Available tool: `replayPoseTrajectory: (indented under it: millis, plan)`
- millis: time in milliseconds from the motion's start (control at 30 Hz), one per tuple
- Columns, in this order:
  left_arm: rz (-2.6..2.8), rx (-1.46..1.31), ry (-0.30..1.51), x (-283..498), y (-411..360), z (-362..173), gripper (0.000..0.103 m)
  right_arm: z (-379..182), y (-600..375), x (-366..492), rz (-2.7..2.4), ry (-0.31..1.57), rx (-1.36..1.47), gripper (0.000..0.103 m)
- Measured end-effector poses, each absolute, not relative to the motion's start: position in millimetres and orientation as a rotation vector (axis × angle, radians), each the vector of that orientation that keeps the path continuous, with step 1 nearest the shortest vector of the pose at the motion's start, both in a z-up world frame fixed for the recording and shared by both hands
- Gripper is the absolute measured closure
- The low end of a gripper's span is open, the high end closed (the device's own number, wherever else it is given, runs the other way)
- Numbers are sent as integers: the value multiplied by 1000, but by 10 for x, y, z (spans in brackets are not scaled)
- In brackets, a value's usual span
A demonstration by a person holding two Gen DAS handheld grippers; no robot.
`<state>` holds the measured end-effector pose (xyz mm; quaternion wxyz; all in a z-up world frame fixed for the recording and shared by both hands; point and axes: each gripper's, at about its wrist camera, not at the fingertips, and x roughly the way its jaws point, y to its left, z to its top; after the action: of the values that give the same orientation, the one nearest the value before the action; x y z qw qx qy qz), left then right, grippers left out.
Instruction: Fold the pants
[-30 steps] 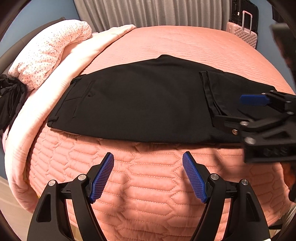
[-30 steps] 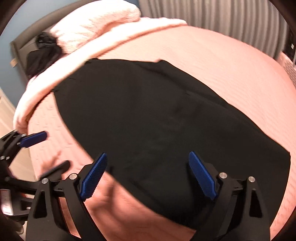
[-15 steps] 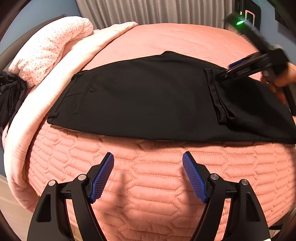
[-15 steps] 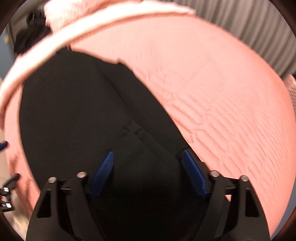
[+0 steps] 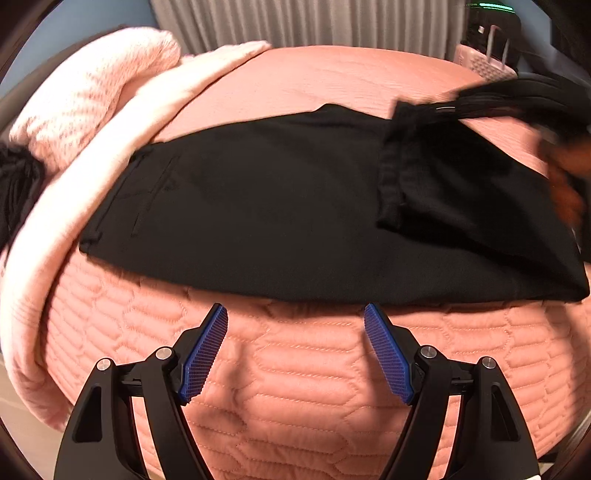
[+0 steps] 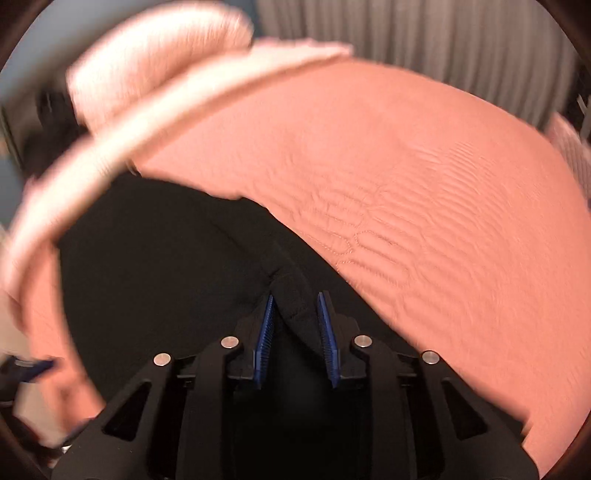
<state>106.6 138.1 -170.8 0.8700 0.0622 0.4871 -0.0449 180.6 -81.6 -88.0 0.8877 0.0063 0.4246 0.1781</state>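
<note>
Black pants (image 5: 266, 206) are lying flat across the salmon quilted bedspread (image 5: 303, 376) in front of me, waistband end toward the pale pink blanket (image 5: 74, 192) at the left, with the leg end at the right already doubled back over itself. I am holding the left gripper (image 5: 295, 350) over the near edge of the bed with its blue pads spread well apart and nothing between them, clear of the cloth. The right gripper (image 6: 297, 334) is sitting on the far right corner of the pants; its jaws have just been closing, and a raised fold of the black hem is standing between the blue pads (image 6: 266, 339), which are drawn in close on it. From the left wrist view that gripper is showing only as a dark blur with a hand (image 5: 565, 177) behind it. Grey curtains (image 5: 314, 22) are hanging behind the bed, and a quilted pink suitcase (image 5: 484, 62) is standing at the far right. I am reading no labels, brand marks or writing anywhere; the right wrist view is smeared.
</note>
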Motion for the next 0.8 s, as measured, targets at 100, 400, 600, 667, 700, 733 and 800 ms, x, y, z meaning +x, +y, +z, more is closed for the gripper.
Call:
replayPoseTrajectory:
  millis: [100, 400, 600, 667, 700, 733, 800]
  plan:
    - [-56, 92, 1042, 1111, 1553, -1772, 29, -1322, -981, 1546, 343, 1013, 19, 78]
    - [89, -237, 1045, 1467, 2592, -1777, 29, -755, -1180, 1108, 308, 852, 81, 49]
    - [153, -490, 1033, 1949, 3252, -1989, 23, -654, -1292, 890, 289, 860, 182, 48]
    - [181, -513, 1009, 2055, 3320, -2002, 16, -688, -1232, 848, 282, 882, 209, 48]
    - [198, -552, 1002, 2106, 3357, -2022, 16, -701, -1241, 771, 286, 893, 217, 48]
    - [211, -600, 991, 2111, 3381, -2029, 11, -714, -1235, 754, 288, 903, 219, 48]
    - [263, -753, 914, 2073, 3464, -2027, 11, -739, -1158, 743, 294, 910, 211, 47]
